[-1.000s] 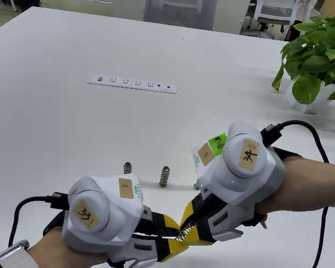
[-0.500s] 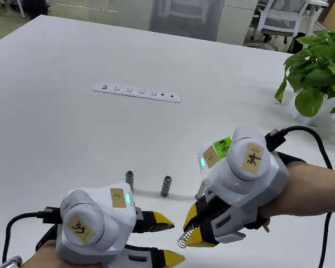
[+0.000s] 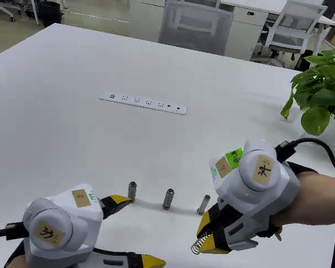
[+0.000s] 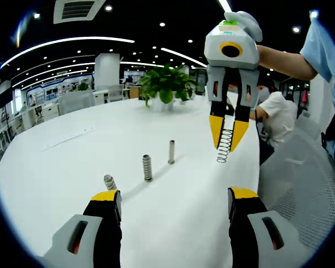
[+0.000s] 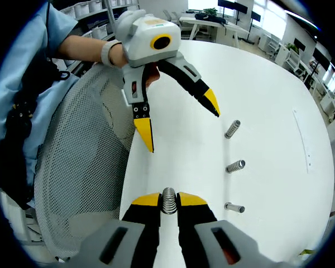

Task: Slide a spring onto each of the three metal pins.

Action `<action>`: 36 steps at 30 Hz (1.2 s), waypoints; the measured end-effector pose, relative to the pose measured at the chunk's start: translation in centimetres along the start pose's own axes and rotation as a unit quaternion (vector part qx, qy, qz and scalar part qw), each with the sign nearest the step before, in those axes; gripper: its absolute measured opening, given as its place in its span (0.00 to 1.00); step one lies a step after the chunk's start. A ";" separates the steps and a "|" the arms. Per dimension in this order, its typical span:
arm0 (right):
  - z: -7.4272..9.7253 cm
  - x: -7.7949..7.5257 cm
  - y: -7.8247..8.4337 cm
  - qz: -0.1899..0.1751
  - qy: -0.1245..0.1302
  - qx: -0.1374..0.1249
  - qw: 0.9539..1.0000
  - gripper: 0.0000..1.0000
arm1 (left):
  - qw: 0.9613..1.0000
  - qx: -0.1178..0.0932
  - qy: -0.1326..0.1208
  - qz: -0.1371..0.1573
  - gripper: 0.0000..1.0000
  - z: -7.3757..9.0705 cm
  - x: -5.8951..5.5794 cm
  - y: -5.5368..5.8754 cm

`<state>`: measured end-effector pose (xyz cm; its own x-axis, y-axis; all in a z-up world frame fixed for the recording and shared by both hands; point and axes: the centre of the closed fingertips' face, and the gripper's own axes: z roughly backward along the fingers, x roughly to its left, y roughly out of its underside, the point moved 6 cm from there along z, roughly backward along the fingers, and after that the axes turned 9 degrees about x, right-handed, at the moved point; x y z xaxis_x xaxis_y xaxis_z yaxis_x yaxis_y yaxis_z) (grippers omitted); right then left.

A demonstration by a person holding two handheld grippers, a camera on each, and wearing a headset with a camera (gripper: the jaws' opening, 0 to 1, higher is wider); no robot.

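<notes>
Three metal pins stand in a row on the white table. The left pin and the middle pin each carry a spring. The right pin is bare. My right gripper hangs near that pin, shut on a loose spring that sticks out below its yellow tips. The spring sits pinched between its jaws. My left gripper is open at the lower left, holding nothing. Seen from the left gripper, the right gripper holds the spring above the table.
A white power strip lies further back on the table. A potted plant stands at the right edge. Office chairs are behind the far edge, and a mesh chair is by the near edge.
The left gripper's tips were at the spring together with the right's; it has opened and drawn back to the left. The right gripper keeps the spring. The head camera has shifted.
</notes>
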<state>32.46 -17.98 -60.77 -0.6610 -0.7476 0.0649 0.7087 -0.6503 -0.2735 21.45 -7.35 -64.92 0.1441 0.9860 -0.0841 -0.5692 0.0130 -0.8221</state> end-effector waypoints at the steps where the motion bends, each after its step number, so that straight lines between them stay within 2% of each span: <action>1: 0.1 -0.2 0.2 0.000 0.001 0.002 1.000 0.12 | 1.000 0.003 -0.005 0.007 0.82 0.1 0.3 0.2; 4: 0.4 -0.6 0.6 0.000 0.006 0.005 1.000 0.12 | 1.000 -0.001 -0.027 0.016 0.93 0.5 1.2 0.6; 6: 0.8 -1.3 0.9 0.000 0.017 0.008 1.000 0.12 | 0.998 0.012 -0.055 0.031 1.00 0.7 2.1 1.1; 7: 0.9 -1.6 1.0 -0.001 0.021 0.011 1.000 0.12 | 0.997 0.011 -0.063 0.032 1.00 0.8 2.4 1.2; 9: 1.3 -2.8 1.4 -0.005 0.030 0.015 0.999 0.12 | 0.997 0.002 -0.064 0.050 1.00 1.0 2.9 1.4; 11: 1.6 -3.5 1.6 -0.002 0.037 0.020 0.999 0.12 | 0.997 -0.002 -0.063 0.050 1.00 1.2 3.4 1.5; 15: 2.7 -5.9 2.2 -0.004 0.060 0.031 0.998 0.12 | 0.996 -0.004 -0.070 0.052 1.00 1.1 3.4 1.6; 17: 3.2 -7.1 2.6 -0.003 0.076 0.042 0.996 0.12 | 0.996 -0.004 -0.065 0.054 1.00 1.0 3.4 1.8; 19: 3.2 -7.9 2.8 -0.001 0.081 0.051 0.995 0.12 | 0.996 -0.003 -0.065 0.055 1.00 1.0 3.4 1.7; 25: 2.9 -9.1 2.7 0.018 0.087 0.079 0.993 0.12 | 0.997 -0.003 -0.061 0.054 1.00 1.0 3.1 1.7; 28: 2.4 -9.6 2.8 0.041 0.092 0.110 0.989 0.12 | 0.997 -0.001 -0.063 0.052 1.00 1.0 3.1 1.8; 36: 1.2 -10.0 2.2 0.052 0.076 0.123 0.988 0.12 | 0.996 -0.006 -0.064 0.058 1.00 1.1 3.1 1.7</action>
<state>40.94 -12.11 -60.84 -0.5975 -0.7955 -0.1007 0.8010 -0.5980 -0.0284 20.06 -4.06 -65.95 -0.0272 0.9939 -0.1068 -0.5662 -0.1033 -0.8178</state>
